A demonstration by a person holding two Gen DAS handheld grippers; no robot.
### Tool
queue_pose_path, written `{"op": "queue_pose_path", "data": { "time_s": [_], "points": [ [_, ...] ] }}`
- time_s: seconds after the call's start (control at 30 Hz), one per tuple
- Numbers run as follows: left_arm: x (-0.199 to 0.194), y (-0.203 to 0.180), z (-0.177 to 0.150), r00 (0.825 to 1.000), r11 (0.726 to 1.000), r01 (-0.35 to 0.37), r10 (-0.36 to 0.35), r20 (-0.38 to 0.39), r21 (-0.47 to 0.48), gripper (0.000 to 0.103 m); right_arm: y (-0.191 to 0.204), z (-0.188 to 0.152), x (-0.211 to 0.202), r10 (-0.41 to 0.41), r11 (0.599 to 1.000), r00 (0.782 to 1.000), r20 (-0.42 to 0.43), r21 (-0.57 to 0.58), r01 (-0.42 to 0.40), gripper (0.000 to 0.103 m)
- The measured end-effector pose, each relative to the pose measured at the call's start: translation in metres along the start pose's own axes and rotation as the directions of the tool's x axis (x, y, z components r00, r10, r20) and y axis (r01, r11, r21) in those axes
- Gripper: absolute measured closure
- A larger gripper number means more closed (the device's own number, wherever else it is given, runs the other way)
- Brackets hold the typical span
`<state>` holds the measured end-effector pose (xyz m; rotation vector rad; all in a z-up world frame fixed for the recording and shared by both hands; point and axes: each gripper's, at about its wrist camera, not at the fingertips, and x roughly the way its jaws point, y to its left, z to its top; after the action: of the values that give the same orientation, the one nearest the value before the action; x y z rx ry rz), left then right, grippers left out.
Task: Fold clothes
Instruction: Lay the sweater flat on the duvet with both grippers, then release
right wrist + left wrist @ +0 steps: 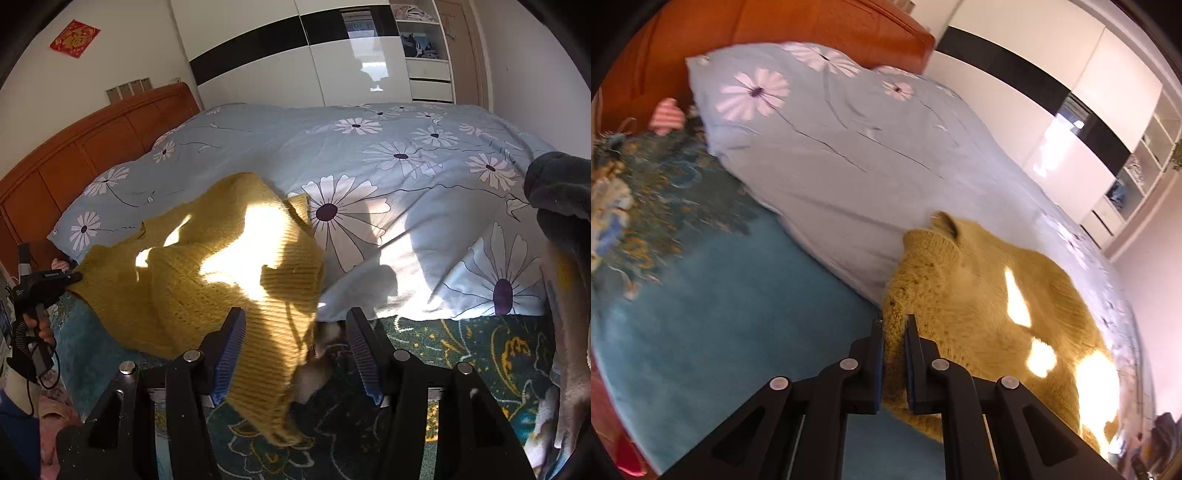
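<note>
Right wrist view: a bed carries a pale blue floral duvet (388, 155) against an orange wooden headboard (92, 140), with a teal patterned blanket (461, 343) along the near edge and a mustard yellow knit sweater (192, 273) draped across duvet and blanket. Right gripper (295, 354) stands wide open, the sweater's lower edge hanging between its fingers, against the left pad and clear of the right one. Left gripper (894, 363) is clamped narrowly on a fold of the sweater (979, 295), fabric filling the slot between its blue pads.
</note>
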<state>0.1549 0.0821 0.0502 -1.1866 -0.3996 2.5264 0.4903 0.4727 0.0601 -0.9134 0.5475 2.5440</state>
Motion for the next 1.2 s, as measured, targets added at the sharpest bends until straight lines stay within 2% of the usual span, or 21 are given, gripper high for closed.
{"op": "queue_pose_path", "data": {
  "time_s": [0.13, 0.23, 0.27, 0.43, 0.6, 0.73, 0.87, 0.9, 0.97, 1.0, 1.03, 1.07, 1.2],
  "points": [
    [-0.020, 0.049, 0.009, 0.996, 0.996, -0.088, 0.088, 0.020, -0.026, 0.093, -0.005, 0.006, 0.023, 0.058, 0.997, 0.998, -0.021, 0.049, -0.057, 0.045],
    [-0.015, 0.074, 0.013, 0.997, 0.994, -0.079, 0.079, -0.008, -0.082, 0.093, -0.005, 0.027, 0.049, 0.114, 0.991, 0.993, -0.019, 0.074, -0.112, 0.045],
    [-0.011, 0.080, 0.012, 0.998, 0.993, -0.068, 0.067, -0.020, -0.098, 0.093, -0.006, 0.035, 0.062, 0.110, 0.991, 0.994, -0.028, 0.083, -0.108, 0.045],
    [0.002, 0.084, -0.002, 0.997, 0.997, -0.064, 0.062, -0.052, -0.039, 0.093, -0.014, 0.080, 0.130, 0.092, 0.989, 0.993, -0.074, 0.126, -0.082, 0.045],
    [-0.006, 0.088, -0.004, 0.998, 0.998, -0.028, 0.025, -0.062, -0.054, 0.093, -0.031, 0.111, 0.190, 0.061, 0.977, 0.991, -0.118, 0.209, -0.035, 0.045],
    [-0.006, 0.086, -0.004, 0.998, 0.999, -0.025, 0.023, -0.066, -0.036, 0.093, -0.036, 0.116, 0.214, 0.104, 0.956, 0.987, -0.126, 0.285, -0.065, 0.045],
    [0.002, 0.084, -0.005, 0.997, 0.999, -0.033, 0.031, -0.070, -0.029, 0.093, -0.027, 0.119, 0.221, 0.142, 0.950, 0.983, -0.116, 0.294, -0.102, 0.045],
    [0.004, 0.084, -0.005, 0.997, 0.999, -0.032, 0.029, -0.071, -0.033, 0.093, -0.024, 0.119, 0.221, 0.161, 0.948, 0.980, -0.113, 0.296, -0.121, 0.047],
    [0.006, 0.085, -0.006, 0.997, 0.999, -0.033, 0.030, -0.070, -0.041, 0.093, -0.018, 0.120, 0.218, 0.150, 0.953, 0.983, -0.109, 0.281, -0.114, 0.059],
    [0.006, 0.086, -0.007, 0.997, 0.998, -0.033, 0.030, -0.070, -0.045, 0.093, -0.017, 0.120, 0.216, 0.146, 0.955, 0.983, -0.112, 0.275, -0.110, 0.073],
    [0.006, 0.085, -0.007, 0.997, 0.999, -0.032, 0.029, -0.068, -0.044, 0.093, -0.017, 0.120, 0.214, 0.142, 0.957, 0.983, -0.115, 0.269, -0.107, 0.082],
    [0.005, 0.085, -0.007, 0.997, 0.999, -0.029, 0.026, -0.066, -0.042, 0.093, -0.017, 0.121, 0.210, 0.120, 0.963, 0.985, -0.120, 0.256, -0.087, 0.087],
    [0.002, 0.084, -0.007, 0.998, 0.999, -0.019, 0.017, -0.060, -0.032, 0.093, -0.031, 0.134, 0.179, 0.014, 0.978, 0.997, -0.070, 0.211, 0.001, 0.090]
  ]
}}
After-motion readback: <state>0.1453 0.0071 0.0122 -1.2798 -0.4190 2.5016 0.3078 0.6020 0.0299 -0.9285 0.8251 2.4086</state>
